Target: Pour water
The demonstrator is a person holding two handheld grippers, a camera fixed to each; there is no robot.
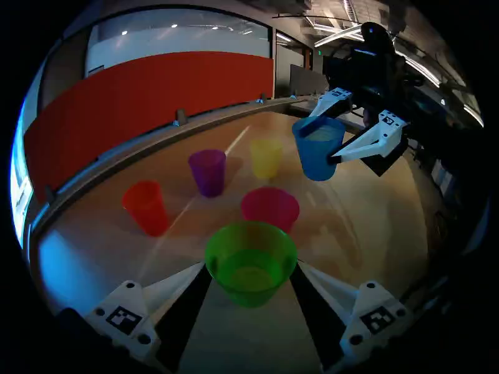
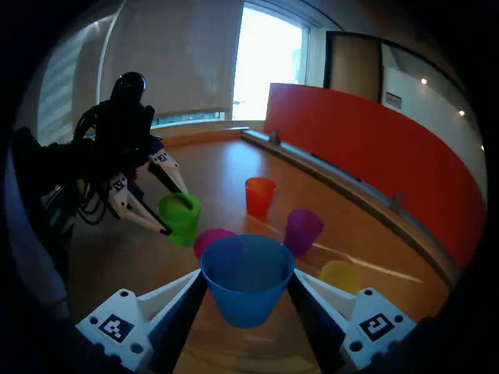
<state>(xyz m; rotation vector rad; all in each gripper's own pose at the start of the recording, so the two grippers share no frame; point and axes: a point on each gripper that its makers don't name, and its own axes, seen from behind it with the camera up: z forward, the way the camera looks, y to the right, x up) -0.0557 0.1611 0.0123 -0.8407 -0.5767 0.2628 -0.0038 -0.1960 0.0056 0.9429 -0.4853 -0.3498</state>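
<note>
Cups sit between the fingers of both tools. The left hand-held gripper is clenched on a green translucent plastic cup, one finger on each side of its wall. It is just on the near side of the pink plastic cup, which stands on the wooden table. The right hand-held gripper grasps a blue plastic cup the same way, lifted off the table beyond the pink cup. Both held cups are upright. A little liquid shows in the bottom of the green one, and the blue one seems to carry more. An orange plastic cup, a purple plastic cup and a yellow plastic cup stand apart from the pink cup, on its left and far sides.

Pouring has not yet begun, by my reading. To do it well, bring the blue cup's lip just over the green cup's mouth. Then tilt slowly, holding the green cup level. Thin plastic walls flex, so squeeze no harder.
</note>
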